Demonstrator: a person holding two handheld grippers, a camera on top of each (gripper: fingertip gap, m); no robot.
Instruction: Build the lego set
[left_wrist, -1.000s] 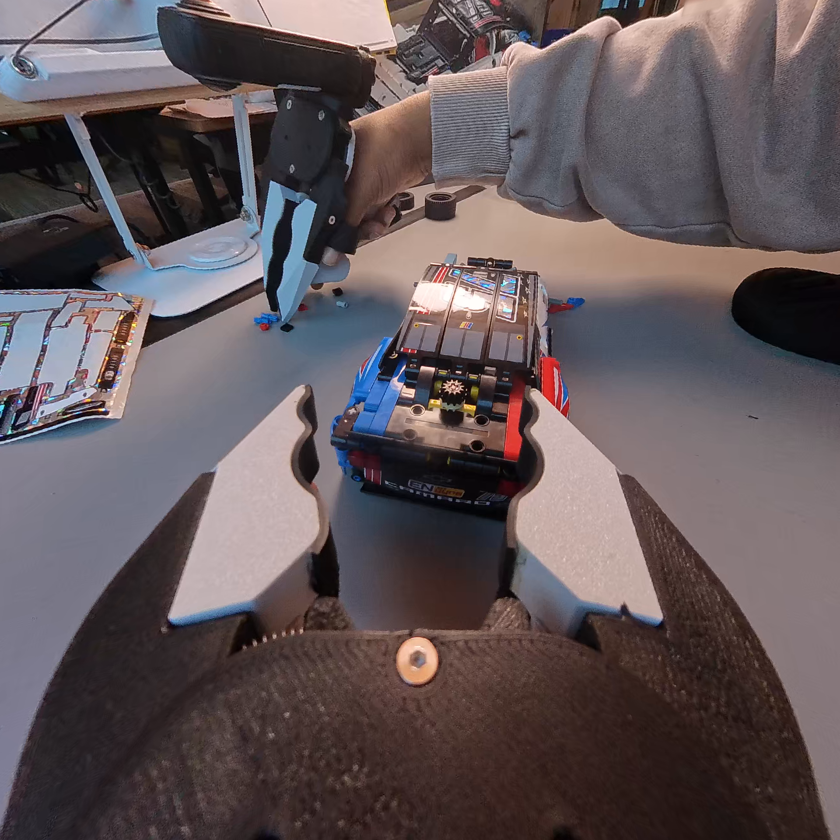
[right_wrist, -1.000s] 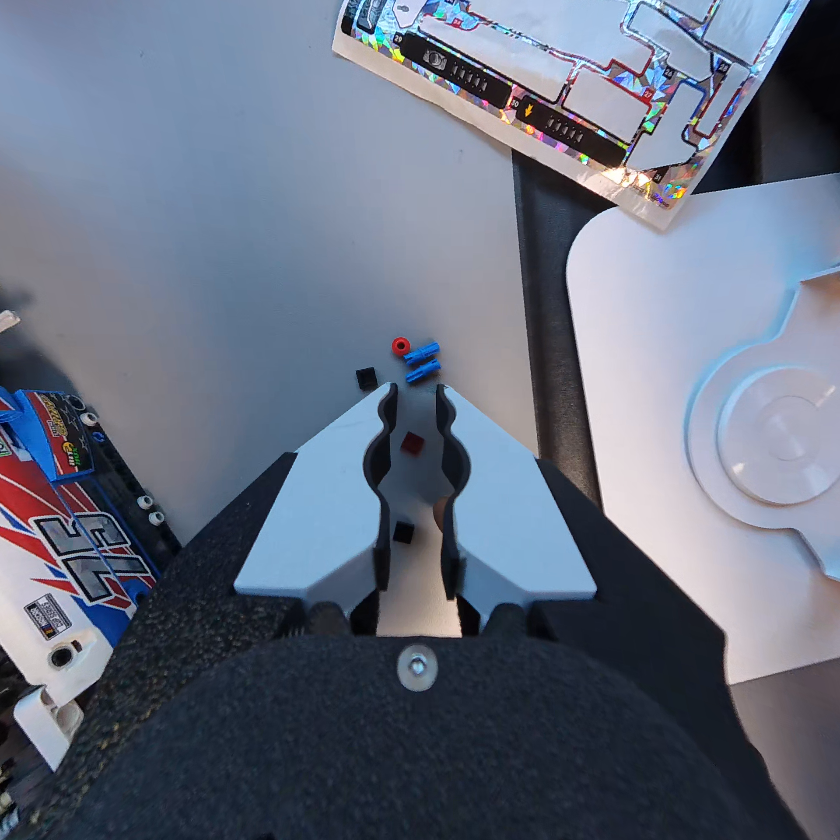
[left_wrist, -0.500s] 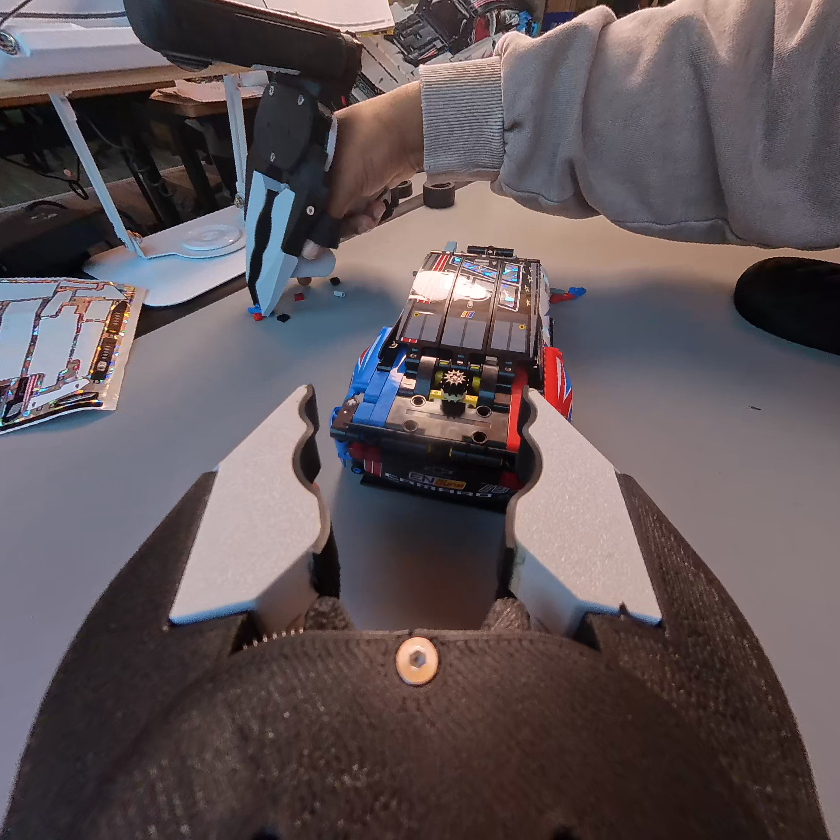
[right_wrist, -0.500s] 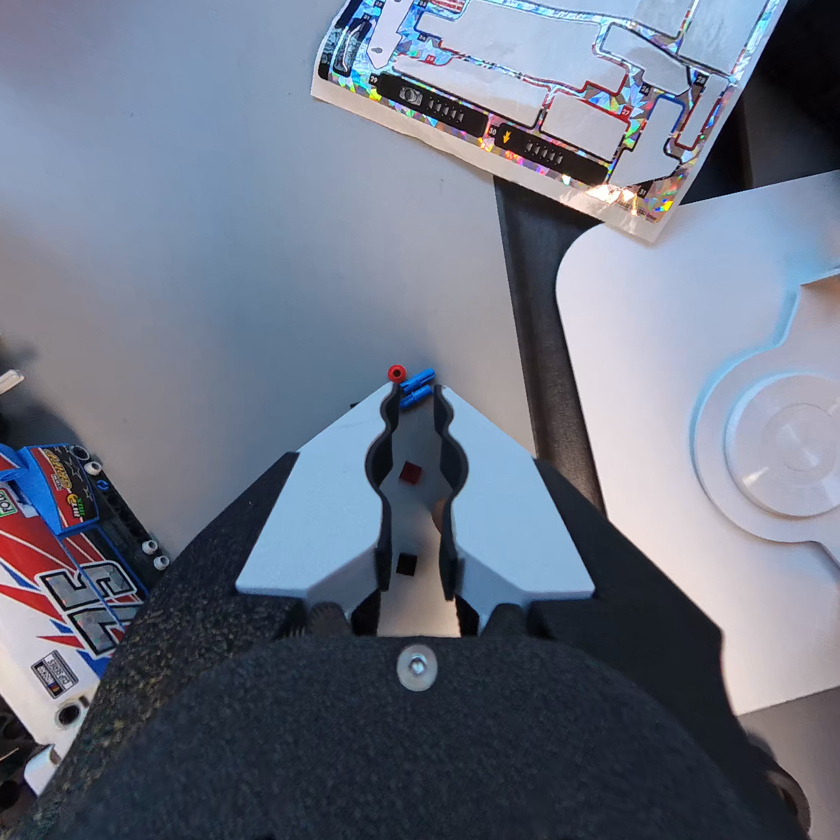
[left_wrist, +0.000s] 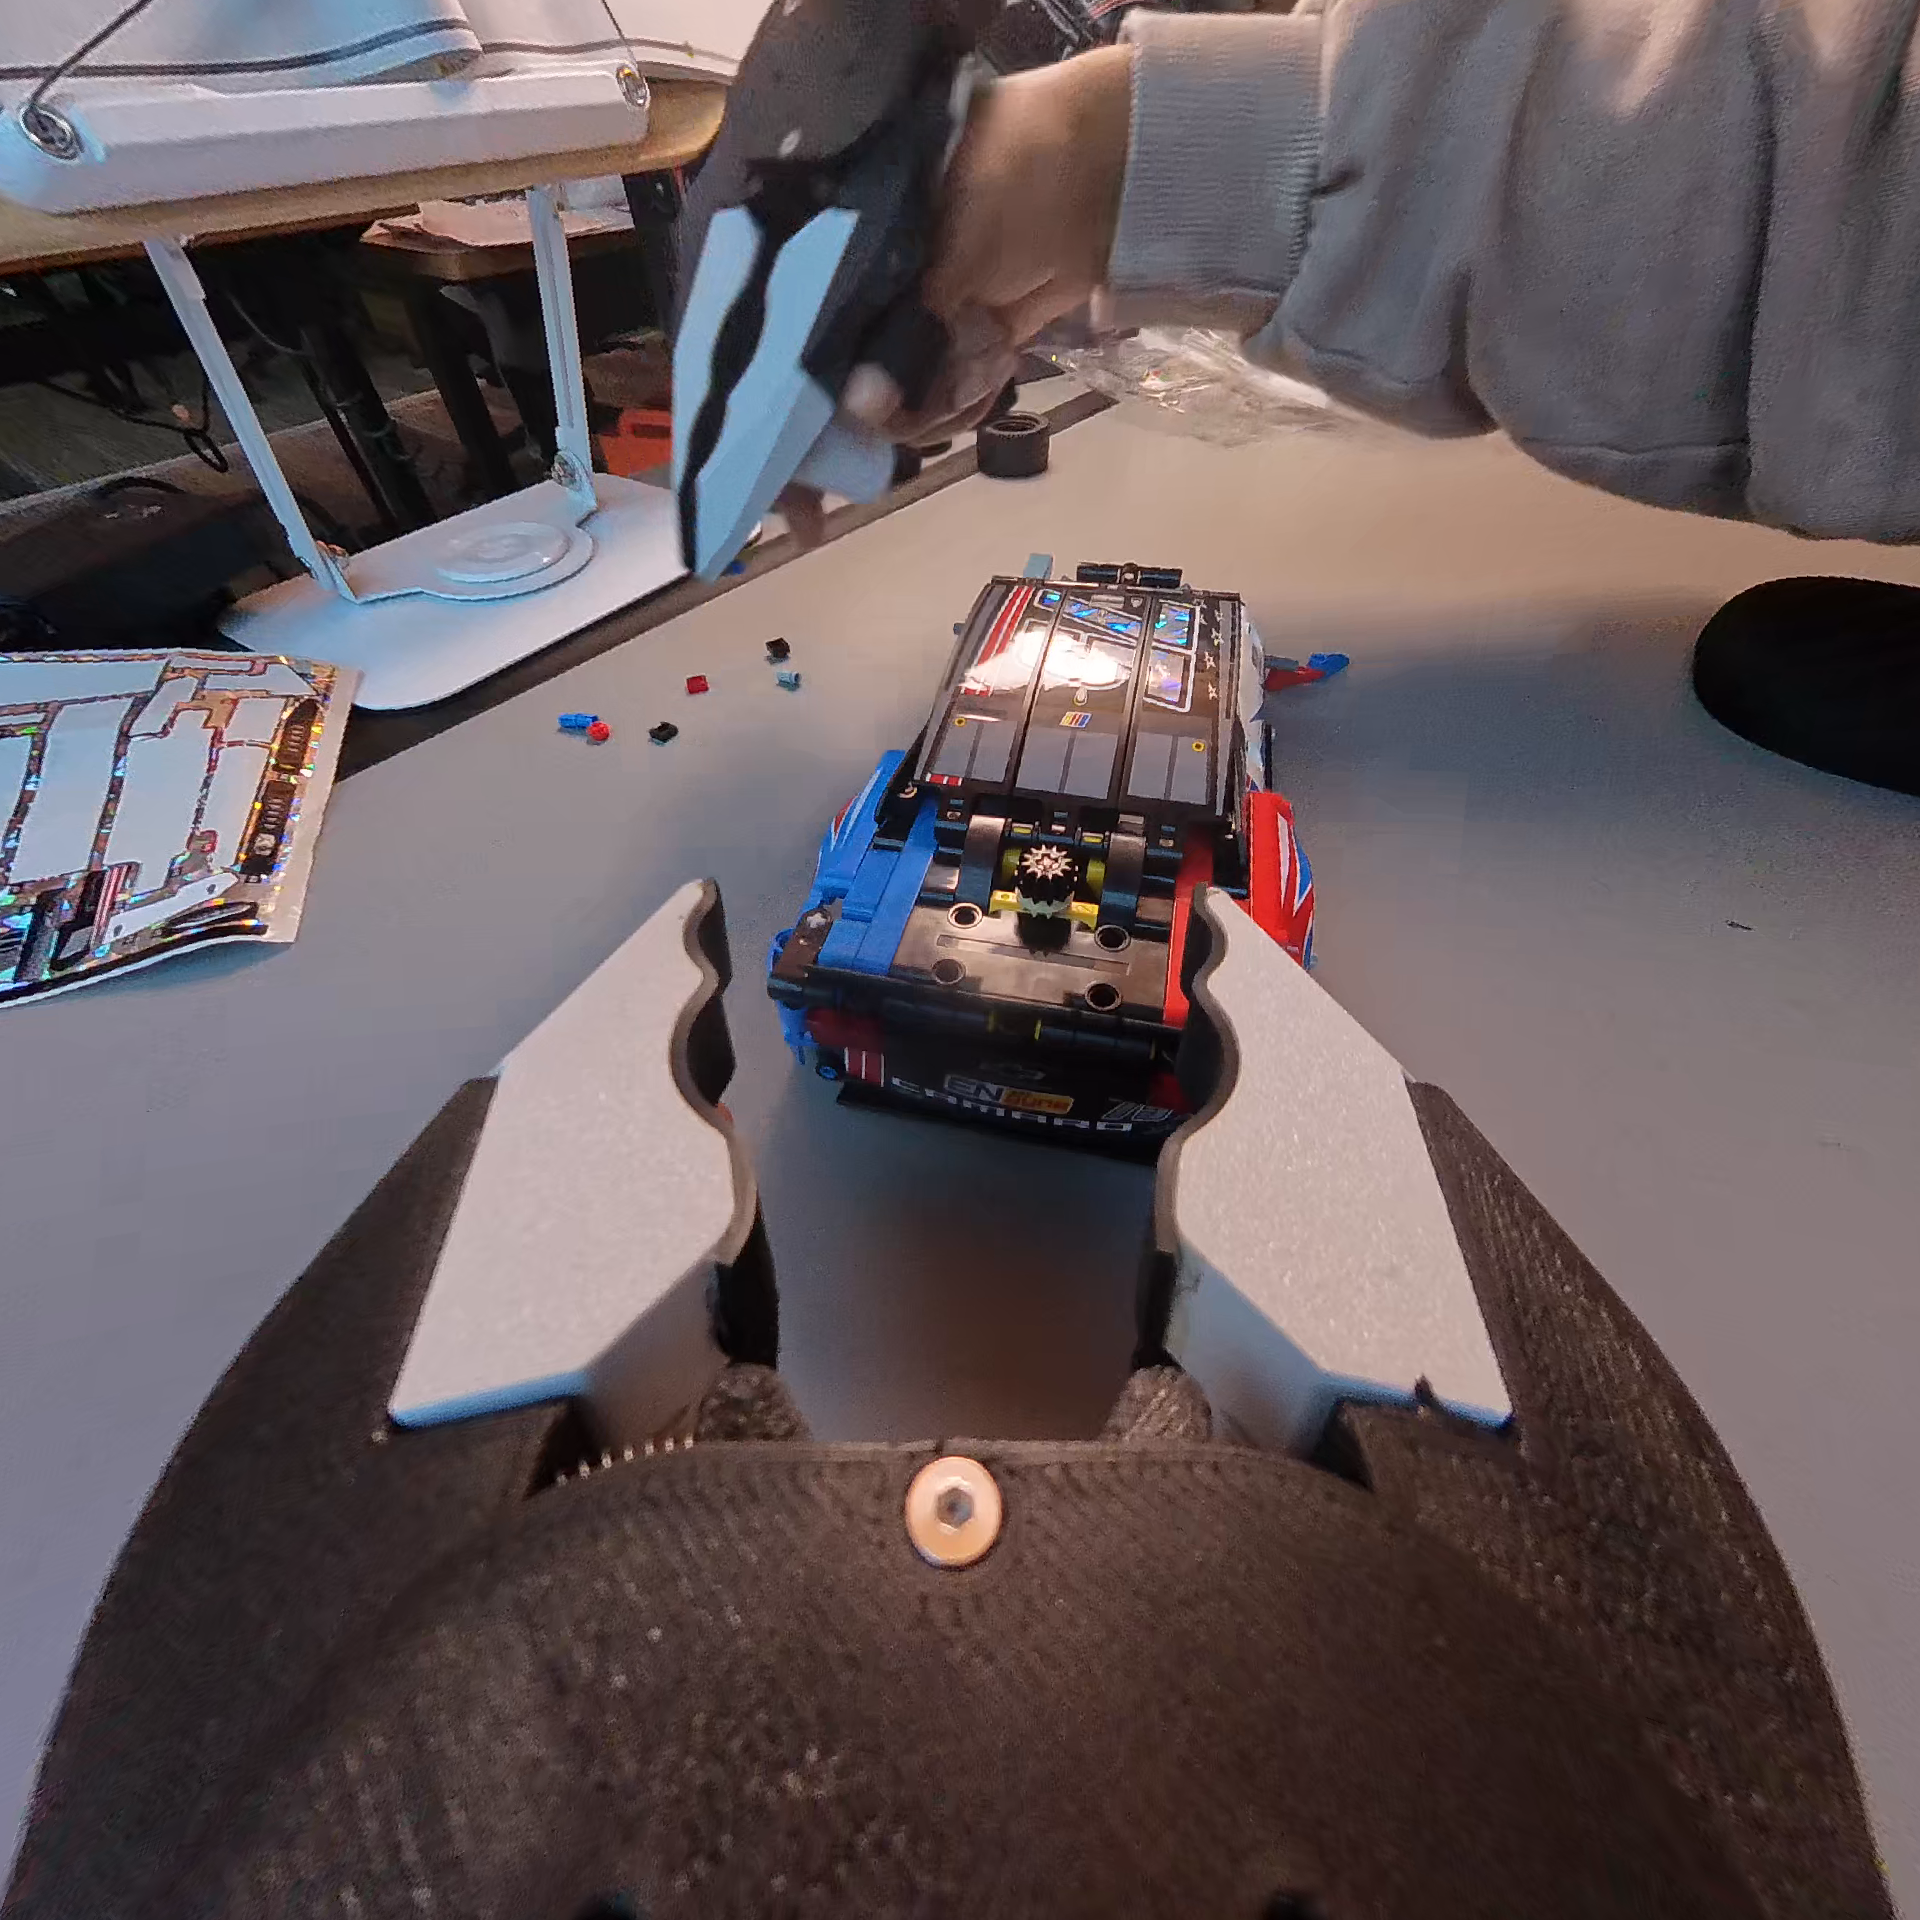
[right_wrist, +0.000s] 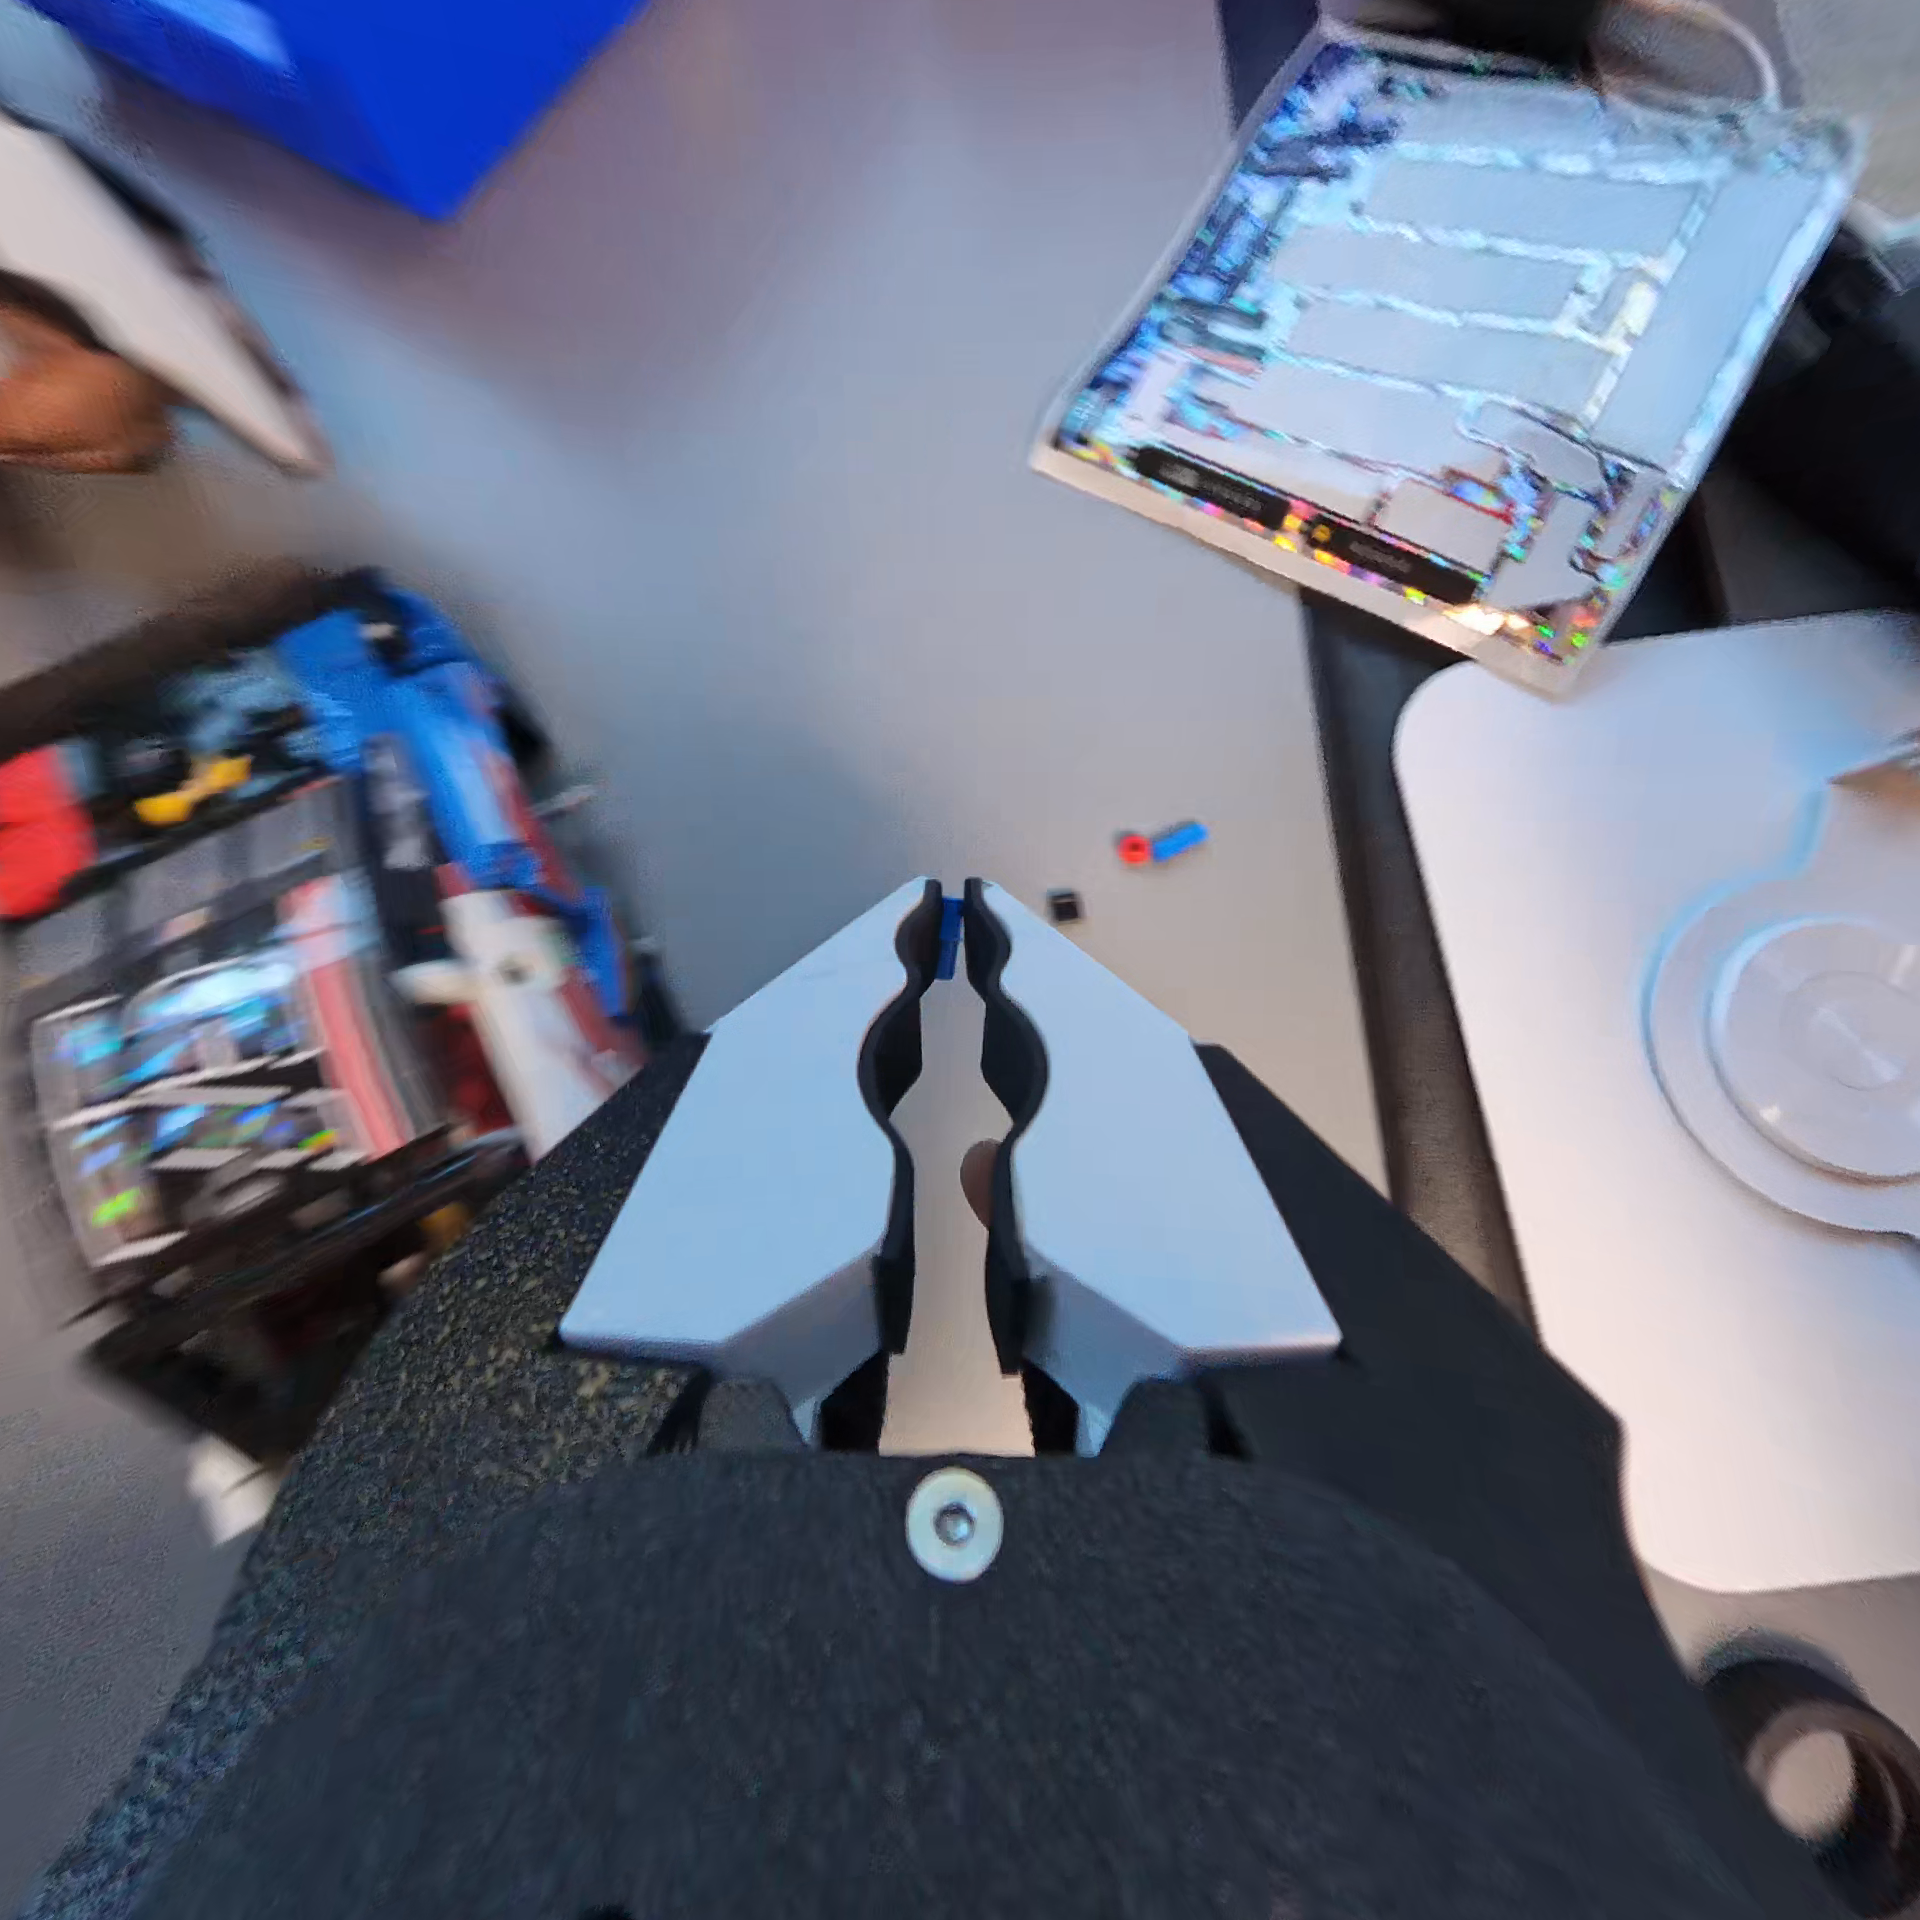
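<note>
While left tool gapes empty, right tool pinches blue pin.

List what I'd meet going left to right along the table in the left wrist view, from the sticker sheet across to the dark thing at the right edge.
sticker sheet → blue pin → red stud → black piece → lego car → dark round object
</note>
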